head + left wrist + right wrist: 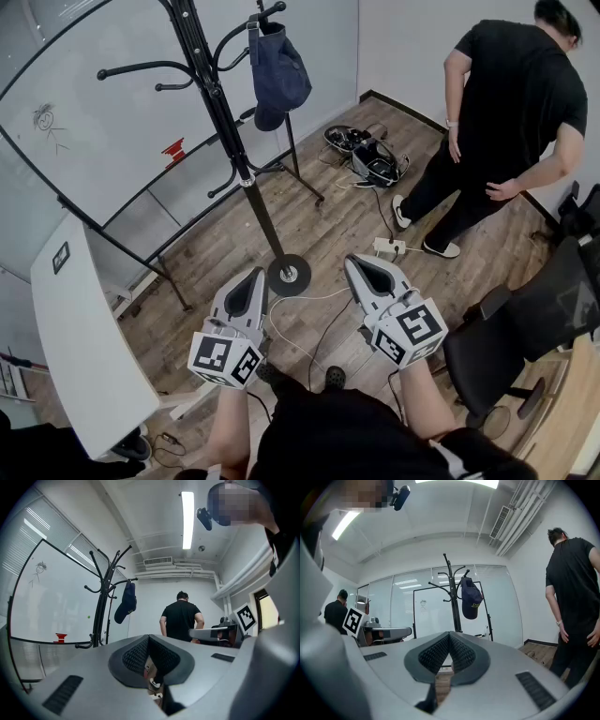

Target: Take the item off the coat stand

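High on the coat stand (221, 117), at about twelve o'clock in the head view, hangs the dark blue cap (278, 70), the item to be taken. It dangles from one of the upper hooks, on the side of the pole toward one o'clock. The stand's black pole slants down to a round base (289, 275) on the wooden floor, just ahead of the two tongs.

The left gripper (251, 281) sits at nine o'clock from that base and the right gripper (368, 270) at three o'clock from it. Both are held level and low, well below the cap and well apart from it. Each gripper view shows its ribbed pads meeting at the tip with nothing between them, so both tongs are closed and empty. In the right gripper view the cap hangs at twelve o'clock above the jaws; in the left gripper view it is off at eleven o'clock.

Behind the stand, at ten o'clock, is a whiteboard (94, 122), and a white table (84, 347) is at eight o'clock. A person in black (516, 103) stands at two o'clock, back turned, and a dark office chair (525, 328) is at four o'clock.

As I judge it, nothing of the task is done: the cap is untouched on its hook. What is left is to raise a gripper to it, open the jaws, close on the fabric and lift it clear of the hook.
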A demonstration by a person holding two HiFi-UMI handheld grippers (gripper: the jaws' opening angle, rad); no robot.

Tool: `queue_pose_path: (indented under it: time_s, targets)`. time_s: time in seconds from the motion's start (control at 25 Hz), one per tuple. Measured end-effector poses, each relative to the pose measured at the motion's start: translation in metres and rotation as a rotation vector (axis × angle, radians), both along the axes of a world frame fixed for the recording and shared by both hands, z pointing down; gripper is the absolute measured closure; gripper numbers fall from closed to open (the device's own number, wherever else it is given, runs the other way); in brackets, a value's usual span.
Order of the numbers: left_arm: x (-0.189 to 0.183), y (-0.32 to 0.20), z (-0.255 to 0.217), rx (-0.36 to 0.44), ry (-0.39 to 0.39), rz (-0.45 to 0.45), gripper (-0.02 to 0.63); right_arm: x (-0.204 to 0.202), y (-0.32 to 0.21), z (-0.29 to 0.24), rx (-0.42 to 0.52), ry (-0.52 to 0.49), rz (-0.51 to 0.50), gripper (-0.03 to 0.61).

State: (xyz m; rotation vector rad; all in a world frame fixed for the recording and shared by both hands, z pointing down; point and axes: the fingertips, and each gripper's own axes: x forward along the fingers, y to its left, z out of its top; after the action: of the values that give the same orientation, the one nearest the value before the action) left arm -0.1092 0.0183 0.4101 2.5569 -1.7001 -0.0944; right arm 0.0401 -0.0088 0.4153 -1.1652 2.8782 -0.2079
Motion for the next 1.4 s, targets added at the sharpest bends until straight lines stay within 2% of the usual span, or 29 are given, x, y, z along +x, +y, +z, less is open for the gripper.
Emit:
queue_pose_path:
  time_s: [0.24, 0.52, 0.76, 1.04, 1.4]
  targets:
    - [0.01, 0.005, -0.002, 0.011, -0.014, 0.035, 0.598, 0.001, 0.007, -0.001, 0.016, -0.002, -0.022, 0.548]
    - [0.019, 0.004, -0.003, 0.007, -0.02, 0.051, 0.598, 0.009, 0.004, -0.003, 0.018, -0.003, 0.012, 0.548]
    - [0.029, 0.008, 0.001, 0.001, -0.026, 0.03, 0.598, 0.022, 0.005, -0.001, -0.013, -0.053, -0.005, 0.548]
    - [0.039, 0.011, 0.009, -0.018, -0.028, 0.009, 0.598, 0.029, 0.007, 0.009, -0.021, -0.046, -0.039, 0.548]
    - [0.024, -0.002, 0.019, -0.049, -0.032, -0.011, 0.598, 0.021, -0.004, 0.025, -0.074, -0.036, -0.033, 0.548]
